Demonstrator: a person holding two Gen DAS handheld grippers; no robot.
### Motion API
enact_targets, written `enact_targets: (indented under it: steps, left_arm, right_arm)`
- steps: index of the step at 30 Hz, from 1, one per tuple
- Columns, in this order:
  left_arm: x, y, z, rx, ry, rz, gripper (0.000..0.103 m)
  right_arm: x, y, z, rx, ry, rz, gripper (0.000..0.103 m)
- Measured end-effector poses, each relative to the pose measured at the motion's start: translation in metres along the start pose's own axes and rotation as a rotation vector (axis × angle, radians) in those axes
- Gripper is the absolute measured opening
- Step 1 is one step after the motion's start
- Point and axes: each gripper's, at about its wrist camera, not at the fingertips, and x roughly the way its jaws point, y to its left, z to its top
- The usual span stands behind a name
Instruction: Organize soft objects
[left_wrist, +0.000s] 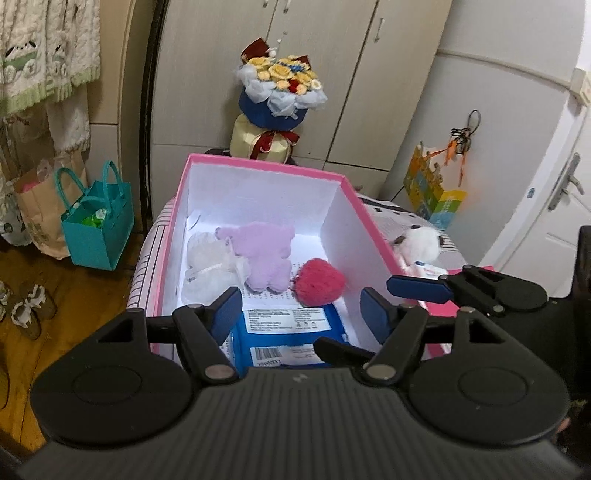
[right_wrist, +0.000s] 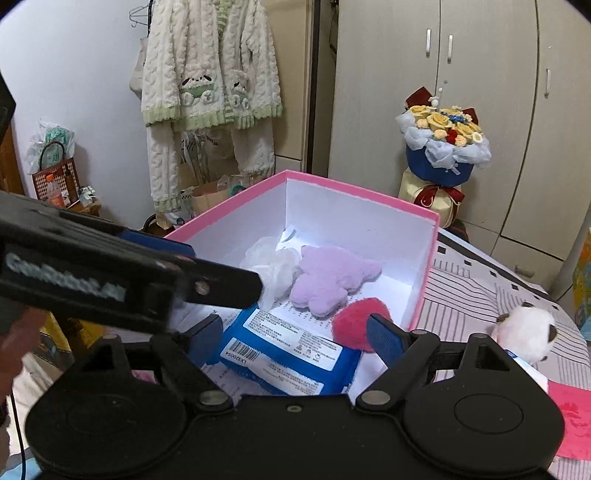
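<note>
Fingers of both grippers are seen spread, with nothing pinched between them. The left gripper (left_wrist: 301, 310) is held over the near end of an open pink cardboard box with a white inside (left_wrist: 258, 195), and its blue-padded fingers (left_wrist: 225, 308) frame a blue plastic pack with a white printed label (left_wrist: 290, 332) that lies flat on the box floor, untouched. The right gripper (right_wrist: 295, 334) is held just beside the left one, over the same near end, with the same blue pack (right_wrist: 291, 354) seen between its fingers (right_wrist: 384, 338); the pads are not pressed on it. The body of the left gripper is seen crossing the left part of the right wrist view.

Just past the pack, a fluffy magenta heart-shaped plush (left_wrist: 319, 282) is found against the right wall of the box. Beside it lies a lilac plush toy (left_wrist: 264, 256), and touching that on its left, a bundle of white gauzy fabric (left_wrist: 207, 266). Sheets of printed paper (left_wrist: 267, 299) are spread under them.

Outside the box, on its right, a white round plush with brown patches (right_wrist: 524, 332) is set on a striped bed cover (right_wrist: 480, 291). Further back, a bouquet of yellow knitted flowers in blue wrap (left_wrist: 282, 92) is stood before pale wardrobe doors (left_wrist: 369, 74).
</note>
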Motion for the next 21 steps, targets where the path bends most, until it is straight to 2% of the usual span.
enact_targets:
  steps: [6, 14, 17, 21]
  left_arm:
    - [-0.033, -0.016, -0.001, 0.028, -0.028, -0.042, 0.073]
    - [-0.075, -0.056, -0.007, 0.132, -0.096, -0.06, 0.077]
    - [-0.082, -0.071, -0.011, 0.168, -0.118, -0.051, 0.078]
    - [-0.091, -0.09, -0.021, 0.196, -0.174, -0.084, 0.082]
  right_arm:
    - [-0.031, -0.002, -0.003, 0.005, -0.036, -0.004, 0.088]
    - [-0.076, -0.012, -0.016, 0.011, -0.086, -0.001, 0.088]
    - [-0.099, -0.022, -0.026, 0.019, -0.135, 0.033, 0.088]
    - [-0.13, -0.033, -0.048, 0.022, -0.214, 0.03, 0.089]
